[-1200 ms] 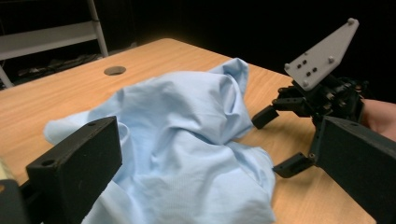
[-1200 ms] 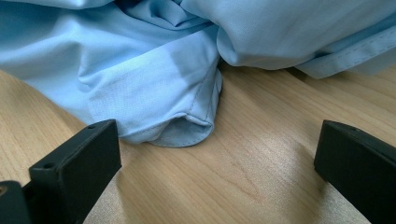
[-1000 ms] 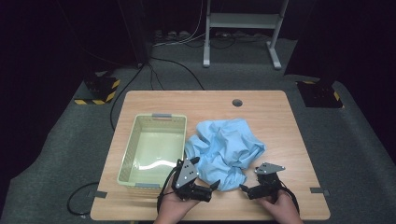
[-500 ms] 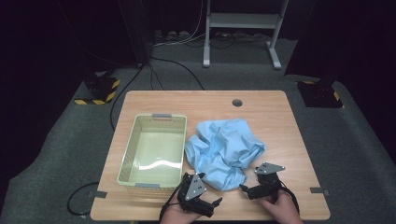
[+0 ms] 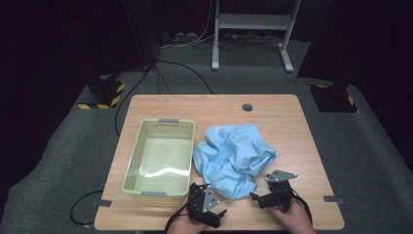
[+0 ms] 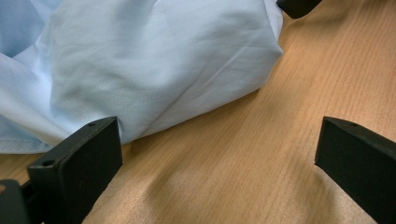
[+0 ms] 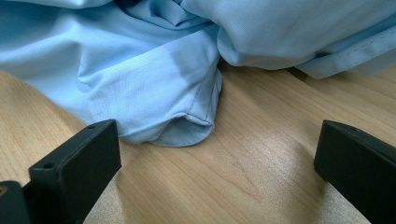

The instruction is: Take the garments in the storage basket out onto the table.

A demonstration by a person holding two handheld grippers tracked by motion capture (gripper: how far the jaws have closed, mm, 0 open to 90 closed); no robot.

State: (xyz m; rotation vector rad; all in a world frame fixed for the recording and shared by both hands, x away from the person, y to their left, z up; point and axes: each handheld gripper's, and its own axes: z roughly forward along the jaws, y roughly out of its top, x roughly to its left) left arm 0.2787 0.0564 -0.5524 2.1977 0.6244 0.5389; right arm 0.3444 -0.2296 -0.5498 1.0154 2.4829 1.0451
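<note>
A crumpled light blue cloth (image 5: 234, 158) lies on the wooden table (image 5: 282, 122), right of a pale green basket (image 5: 160, 156). My left gripper (image 5: 220, 214) sits at the table's front edge, just below the cloth's near corner, jaws open. In the left gripper view the cloth (image 6: 140, 65) bulges just past the left jaw, with bare wood between the jaws. My right gripper (image 5: 255, 198) is low at the cloth's front right, open. In the right gripper view a hemmed fold of the cloth (image 7: 177, 93) lies ahead, between the spread jaws.
The basket is empty and stands at the table's left half. A round cable hole (image 5: 247, 107) is near the far edge. Grey carpet, cables and a white stand base (image 5: 253, 29) lie beyond the table.
My left gripper has drawn back from the cloth's left edge toward the table's front edge. The right gripper has barely moved. The cloth has kept its shape.
</note>
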